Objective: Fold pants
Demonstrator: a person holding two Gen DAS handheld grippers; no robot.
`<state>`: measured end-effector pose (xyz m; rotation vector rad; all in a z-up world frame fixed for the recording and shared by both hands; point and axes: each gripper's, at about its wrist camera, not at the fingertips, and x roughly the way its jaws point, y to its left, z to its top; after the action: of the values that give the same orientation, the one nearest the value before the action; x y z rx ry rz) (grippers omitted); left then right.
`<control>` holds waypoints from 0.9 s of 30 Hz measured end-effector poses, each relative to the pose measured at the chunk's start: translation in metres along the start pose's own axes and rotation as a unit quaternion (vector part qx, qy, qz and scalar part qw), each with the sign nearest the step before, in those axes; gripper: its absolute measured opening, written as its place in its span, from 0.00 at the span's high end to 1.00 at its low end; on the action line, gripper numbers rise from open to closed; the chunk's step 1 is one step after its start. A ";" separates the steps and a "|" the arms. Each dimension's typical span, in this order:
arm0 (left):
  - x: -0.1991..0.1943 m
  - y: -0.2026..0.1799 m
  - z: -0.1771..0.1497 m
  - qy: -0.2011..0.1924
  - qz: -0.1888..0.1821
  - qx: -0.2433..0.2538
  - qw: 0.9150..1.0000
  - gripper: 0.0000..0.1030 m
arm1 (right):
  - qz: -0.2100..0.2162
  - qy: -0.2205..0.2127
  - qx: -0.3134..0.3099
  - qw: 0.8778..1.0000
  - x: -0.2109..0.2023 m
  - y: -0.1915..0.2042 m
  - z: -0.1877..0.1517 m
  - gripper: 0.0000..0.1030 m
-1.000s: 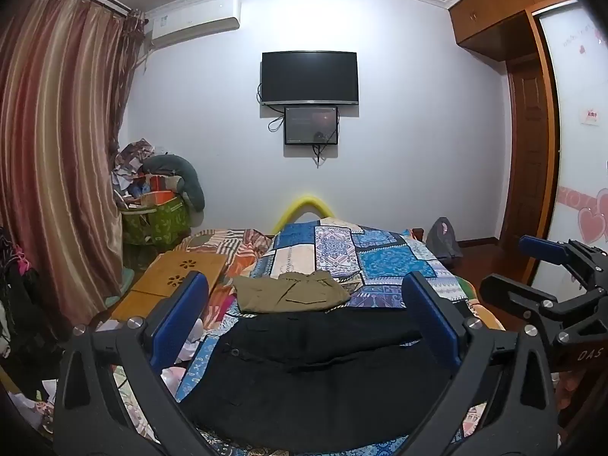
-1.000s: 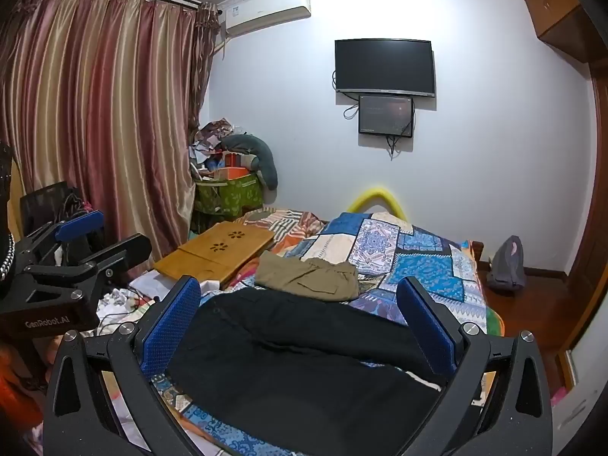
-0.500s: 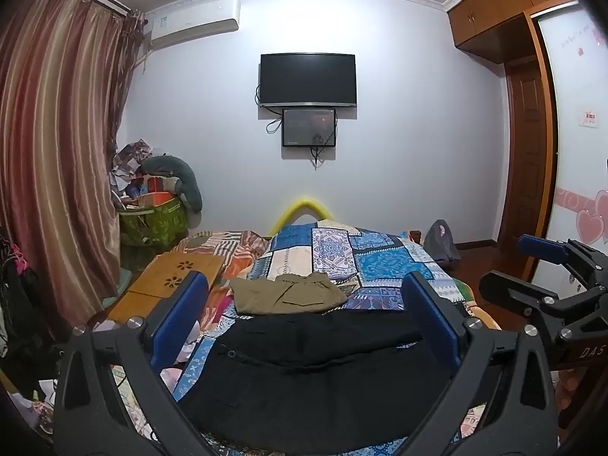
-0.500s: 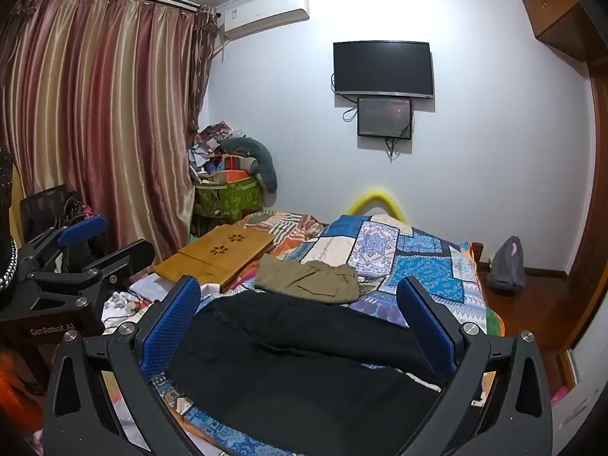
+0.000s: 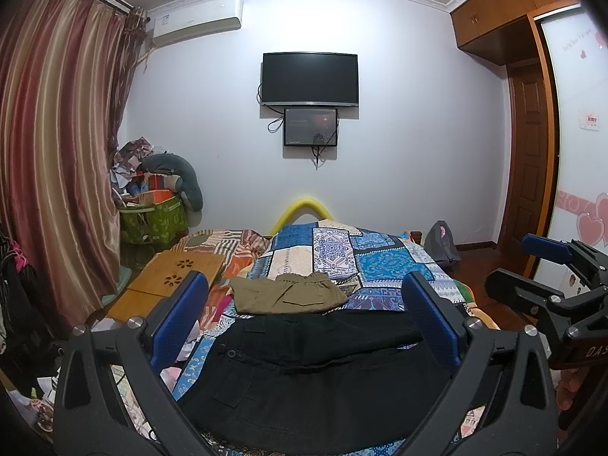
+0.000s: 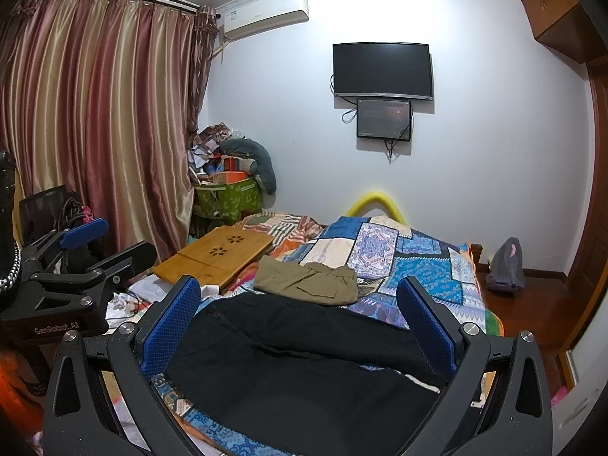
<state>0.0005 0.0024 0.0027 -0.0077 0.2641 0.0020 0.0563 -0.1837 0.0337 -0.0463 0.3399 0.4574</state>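
Black pants (image 5: 315, 376) lie spread flat across the near end of the bed, also in the right wrist view (image 6: 304, 364). Folded olive-khaki pants (image 5: 285, 296) lie just beyond them on the patchwork quilt (image 5: 364, 262), also in the right wrist view (image 6: 307, 281). My left gripper (image 5: 304, 319) is open and empty, held above the black pants. My right gripper (image 6: 300, 315) is open and empty, also above them. The right gripper shows at the right edge of the left wrist view (image 5: 551, 288); the left gripper shows at the left of the right wrist view (image 6: 76, 266).
A bamboo lap tray (image 5: 174, 277) lies on the bed's left side. A green bin of clutter (image 5: 155, 216) stands by the striped curtain (image 5: 57, 174). A grey backpack (image 5: 440, 243) sits on the floor at right by the wooden door (image 5: 528, 174). A TV (image 5: 309, 78) hangs on the wall.
Both grippers have shifted slightly, and the view has drifted a little. The pants have not moved and both grippers stay open.
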 end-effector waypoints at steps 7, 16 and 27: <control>0.000 0.001 0.000 0.001 -0.001 -0.001 1.000 0.00 | 0.001 -0.004 0.001 1.000 0.001 0.003 0.000 0.00; 0.001 0.001 -0.002 0.000 0.000 -0.002 1.000 0.00 | 0.001 -0.006 0.000 1.000 0.001 0.006 0.000 0.00; 0.001 0.002 -0.004 -0.002 0.000 -0.001 1.000 0.00 | 0.000 -0.012 -0.003 1.000 0.000 0.013 0.003 0.00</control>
<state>0.0009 0.0048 -0.0013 -0.0105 0.2609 0.0029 0.0519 -0.1720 0.0365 -0.0463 0.3160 0.4593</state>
